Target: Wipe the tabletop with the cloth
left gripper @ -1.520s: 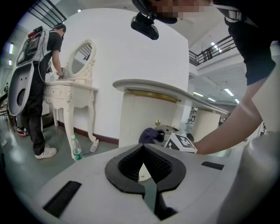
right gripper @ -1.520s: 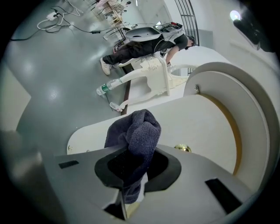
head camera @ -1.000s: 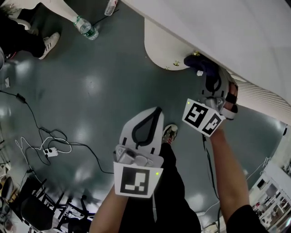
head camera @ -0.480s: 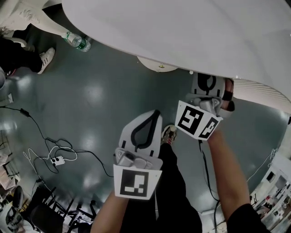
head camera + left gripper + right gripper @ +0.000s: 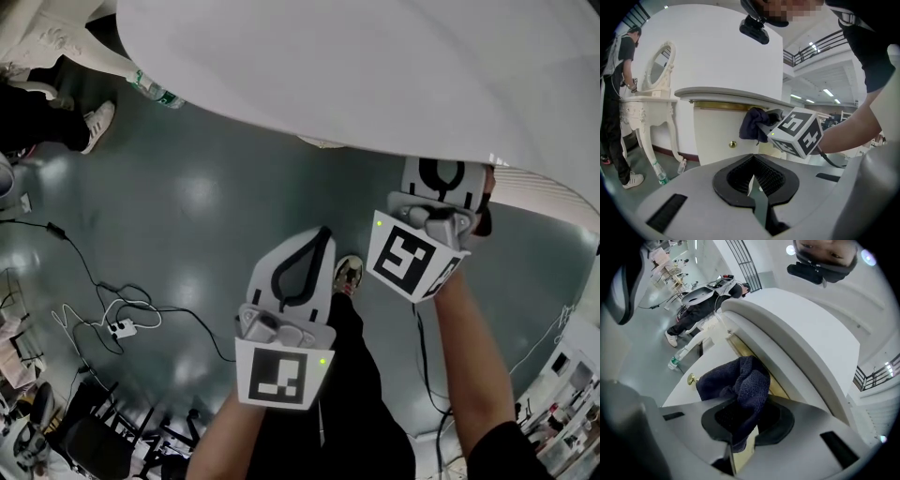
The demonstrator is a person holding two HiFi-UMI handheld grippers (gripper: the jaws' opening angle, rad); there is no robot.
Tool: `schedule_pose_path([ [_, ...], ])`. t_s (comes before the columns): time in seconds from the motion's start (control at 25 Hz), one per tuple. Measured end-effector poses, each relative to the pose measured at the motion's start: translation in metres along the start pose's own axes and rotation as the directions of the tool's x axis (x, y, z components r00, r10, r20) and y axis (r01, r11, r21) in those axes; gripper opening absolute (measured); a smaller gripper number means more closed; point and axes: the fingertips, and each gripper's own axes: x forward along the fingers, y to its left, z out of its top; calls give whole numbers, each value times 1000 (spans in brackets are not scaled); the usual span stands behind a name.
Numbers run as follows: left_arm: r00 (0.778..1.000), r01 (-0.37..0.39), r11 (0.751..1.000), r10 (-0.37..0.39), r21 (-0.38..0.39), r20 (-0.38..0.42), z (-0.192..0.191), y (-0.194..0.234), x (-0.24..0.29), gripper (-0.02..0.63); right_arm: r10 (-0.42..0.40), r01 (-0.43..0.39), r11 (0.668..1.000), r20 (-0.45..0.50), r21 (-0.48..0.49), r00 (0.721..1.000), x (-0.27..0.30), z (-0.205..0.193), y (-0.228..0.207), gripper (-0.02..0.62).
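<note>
As you are raising the right tongs [image 5: 745, 418], clamped on the dark cloth [image 5: 740, 380], from the cabinet front [image 5: 712, 136] toward the counter [image 5: 375, 66] rim, wiping is still waiting to begin; your left tongs [image 5: 754, 180] are hanging closed, empty.

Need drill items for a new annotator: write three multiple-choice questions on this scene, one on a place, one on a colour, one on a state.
1. Where is the cloth?
A. in a bucket
B. in the right tongs
C. on a chair

2. What colour is the cloth?
A. white
B. red
C. dark blue

3. How are the left tongs?
A. shut, empty
B. shut on a sponge
C. wide open

Answers:
1 B: the cloth is pinched in the right tongs, below the tabletop rim.
2 C: the right gripper view shows it dark blue.
3 A: their jaws meet with nothing between.
</note>
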Motion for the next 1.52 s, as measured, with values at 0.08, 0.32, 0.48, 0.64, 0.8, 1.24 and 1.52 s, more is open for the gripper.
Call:
schedule_pose_path([
  [0.08, 1000, -3, 1000, 3, 3, -2, 1, -2, 5, 8, 0, 0, 1000, 17, 10, 1000, 0, 1, -4, 44],
  [0.32, 999, -24, 1000, 23, -3, -33, 0, -5, 13, 8, -19, 15, 999, 82, 47, 996, -3, 3, -12, 44],
  [0.48, 999, -46, 998, 45, -42, -23, -2, -6, 21, 8, -46, 33, 995, 131, 98, 990, -7, 6, -19, 44],
  [0.64, 1000, -10, 998, 9, -57, -20, -12, -14, 25, 8, -95, 79, 990, 138, 119, 986, -8, 3, -14, 44],
  [0.8, 1000, 12, 998, -14, -58, -24, -20, -9, 22, 8, -136, 110, 979, 147, 170, 980, -11, 4, -5, 44],
  [1.24, 995, 104, 995, -104, 3, -1, -28, 16, 36, 6, 26, -37, 985, 65, 167, 998, 4, -29, 72, 44],
  [1.52, 994, 110, 988, -110, 106, -2, -61, 27, 66, 8, 6, -25, 963, 74, 267, 997, 8, -58, 114, 44],
])
